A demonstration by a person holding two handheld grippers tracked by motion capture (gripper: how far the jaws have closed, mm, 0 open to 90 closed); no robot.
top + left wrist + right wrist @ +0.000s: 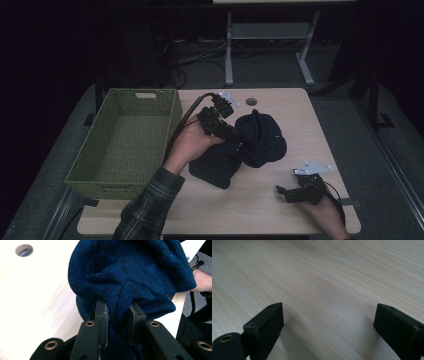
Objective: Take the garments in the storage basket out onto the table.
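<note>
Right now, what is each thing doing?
Left gripper: shut on the blue knit garment.
Blue knit garment: bunched up on the table, pinched.
Right gripper: open, fingers wide apart above bare wood.
Green basket: upright, nothing inside.
Table: bearing the garment.

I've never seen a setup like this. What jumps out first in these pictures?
A dark blue knitted garment lies bunched mid-table, a fold of it pinched by the left gripper. Left of it stands an empty green woven basket. The right gripper rests open near the table's front right corner.
</note>
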